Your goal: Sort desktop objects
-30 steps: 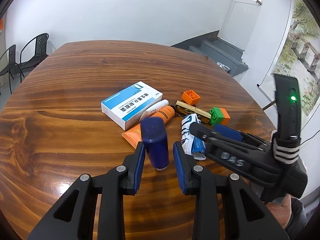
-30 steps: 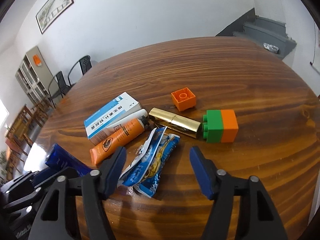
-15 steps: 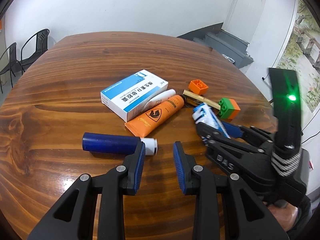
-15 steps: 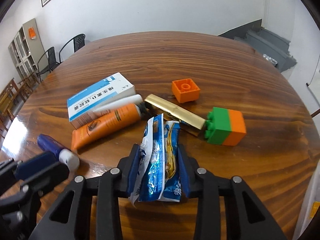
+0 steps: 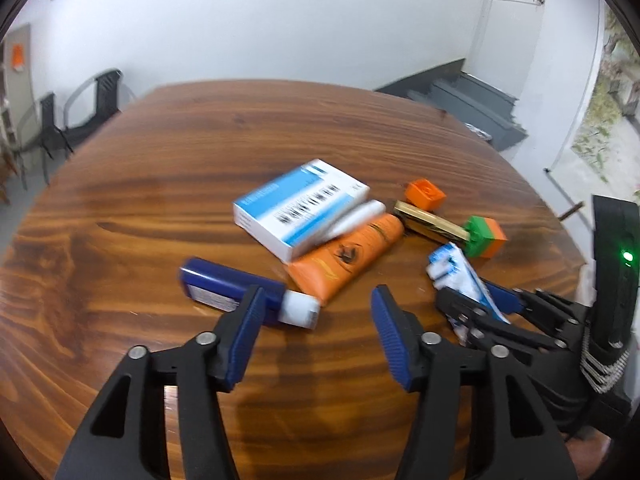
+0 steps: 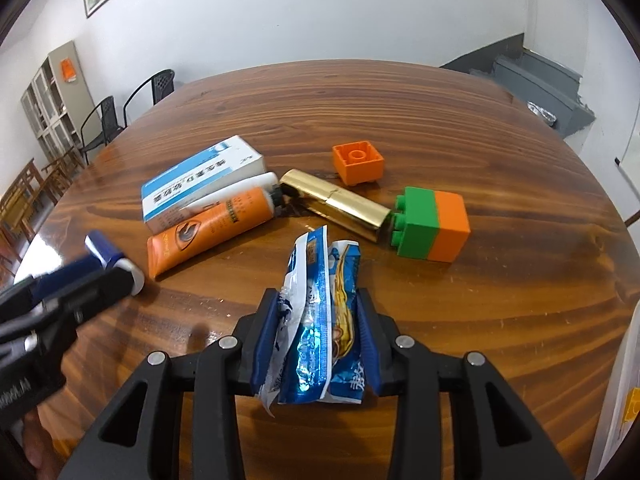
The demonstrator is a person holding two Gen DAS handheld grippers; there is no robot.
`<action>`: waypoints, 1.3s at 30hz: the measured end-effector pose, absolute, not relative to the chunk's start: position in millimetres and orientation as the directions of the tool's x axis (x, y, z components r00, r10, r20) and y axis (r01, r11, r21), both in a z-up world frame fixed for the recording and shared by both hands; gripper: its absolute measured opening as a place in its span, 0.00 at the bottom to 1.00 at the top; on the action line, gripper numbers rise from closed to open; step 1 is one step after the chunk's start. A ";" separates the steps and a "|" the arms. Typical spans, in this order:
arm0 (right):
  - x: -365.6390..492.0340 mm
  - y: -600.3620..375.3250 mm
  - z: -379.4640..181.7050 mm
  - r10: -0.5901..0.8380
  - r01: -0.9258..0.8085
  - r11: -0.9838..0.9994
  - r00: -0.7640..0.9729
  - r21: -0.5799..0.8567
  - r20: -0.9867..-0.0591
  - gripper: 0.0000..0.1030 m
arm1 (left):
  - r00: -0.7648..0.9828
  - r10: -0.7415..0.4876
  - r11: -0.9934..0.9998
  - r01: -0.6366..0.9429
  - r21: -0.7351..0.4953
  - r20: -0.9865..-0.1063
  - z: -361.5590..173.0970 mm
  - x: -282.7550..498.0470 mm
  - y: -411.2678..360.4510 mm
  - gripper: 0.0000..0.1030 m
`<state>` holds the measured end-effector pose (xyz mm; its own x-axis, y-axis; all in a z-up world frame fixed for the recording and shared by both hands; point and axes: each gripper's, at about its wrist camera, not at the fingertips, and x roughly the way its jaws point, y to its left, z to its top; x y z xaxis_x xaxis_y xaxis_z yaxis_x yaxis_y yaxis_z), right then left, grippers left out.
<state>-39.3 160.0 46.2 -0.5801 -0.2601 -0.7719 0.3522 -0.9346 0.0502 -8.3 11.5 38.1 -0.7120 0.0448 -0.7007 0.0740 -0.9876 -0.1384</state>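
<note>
A dark blue tube (image 5: 228,286) with a white cap lies flat on the round wooden table (image 5: 200,140). My left gripper (image 5: 318,296) stands just in front of it. Its jaws are opening, and neither pad presses on the tube, whose cap end shows past the left finger. The same blue tube (image 6: 106,254) shows at the left of the right wrist view. My right gripper (image 6: 317,300) is shut on a crumpled blue snack packet (image 6: 320,308), both pads squeezing its sides. In the left wrist view that packet (image 5: 456,272) sticks up from the right gripper (image 5: 468,300).
Mid-table lie a blue-and-white medicine box (image 5: 300,204), a white tube (image 5: 352,220), an orange tube (image 5: 348,252), a gold tube (image 6: 336,204), an orange brick (image 6: 358,162) and a green-and-orange brick (image 6: 432,226). Black chairs (image 5: 96,100) stand beyond the far left edge.
The blue tube, upright between the left jaws a second ago, now lies on the table and those jaws have spread wide. The right jaws have closed on the snack packet.
</note>
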 end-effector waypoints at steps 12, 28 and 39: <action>-41.7 153.6 42.8 -0.249 0.353 -0.935 -0.579 0.037 -0.776 0.42 | -0.661 -0.061 -0.950 0.269 -0.160 -0.748 20.8 -21.9 -26.7 0.72; -40.1 153.1 42.6 -0.256 0.353 -0.935 -0.575 0.046 -0.777 0.47 | -0.596 0.024 -0.960 0.211 -0.185 -0.802 13.4 -63.8 -34.3 0.74; -39.8 153.6 43.9 -0.260 0.351 -0.935 -0.572 0.054 -0.778 0.47 | -0.616 -0.050 -0.982 0.175 -0.075 -0.786 12.6 -51.9 -26.0 0.35</action>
<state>-39.8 153.6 43.9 -0.5715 -0.2595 -0.7785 0.3511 -0.9348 0.0539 -51.9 -26.0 12.6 -0.6160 -0.0503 -0.7861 0.1755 -0.9816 -0.0747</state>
